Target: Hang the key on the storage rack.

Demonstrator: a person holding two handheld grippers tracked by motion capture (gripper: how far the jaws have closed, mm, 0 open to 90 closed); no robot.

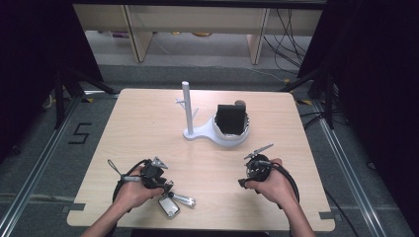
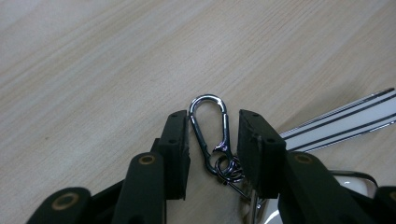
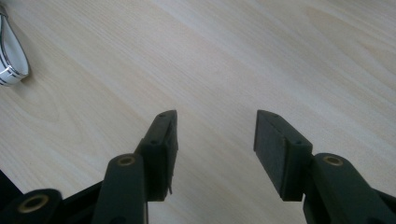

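- Your left gripper (image 2: 212,140) has black jaws with flat, matte pads and small screws at the tips.
- Brass-coloured rivets sit in the black links behind them.
- Your right gripper (image 3: 215,140) is built alike.
- Black cables loop from both; each carries a grey three-cornered plate.
- Your forearms are bare.

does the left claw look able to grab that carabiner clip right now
Probably yes. In the left gripper view the carabiner lies flat on the table right between the left claw's jaws, which stand apart with small gaps either side. Only its key rings crowd the right jaw.
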